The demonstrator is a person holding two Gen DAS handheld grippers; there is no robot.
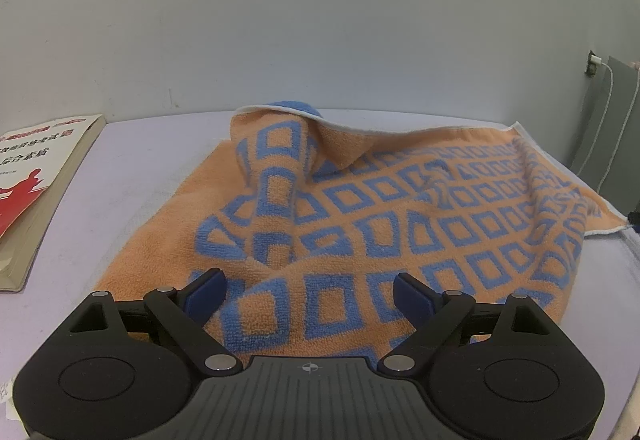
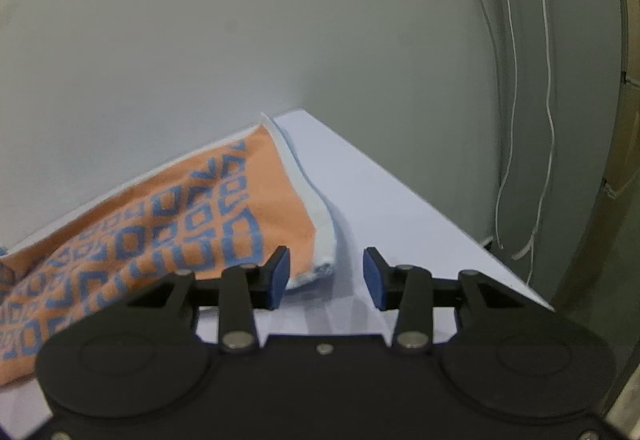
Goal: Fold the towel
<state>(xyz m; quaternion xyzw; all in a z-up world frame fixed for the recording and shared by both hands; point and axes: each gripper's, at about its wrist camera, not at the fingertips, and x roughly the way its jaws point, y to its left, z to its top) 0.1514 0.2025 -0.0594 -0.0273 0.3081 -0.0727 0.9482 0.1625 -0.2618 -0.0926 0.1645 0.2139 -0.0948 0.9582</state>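
Lying rumpled across the pale table (image 1: 132, 176), the orange towel (image 1: 400, 224) with blue squares has a raised fold at its far edge, toward 12 o'clock in the left wrist view, where the blue underside shows. The left gripper (image 1: 310, 290) points down at a slant over the towel's near edge, its blue fingers (image 1: 206, 290) spread wide with a bulge of cloth lying between them; the pads do not press on it. In the right wrist view the towel (image 2: 168, 236) fills the 9 o'clock side, and its white-hemmed corner droops just ahead of the right gripper (image 2: 326, 278). That gripper is tilted downward over bare table, its fingers (image 2: 278, 276) parted with a clear gap and pinching nothing; the hem lies just beside the left-hand pad. A book (image 1: 36, 180) rests at 9 o'clock from the left gripper. White cables (image 2: 508, 88) hang down the wall (image 2: 280, 20) at 2 o'clock from the right gripper.
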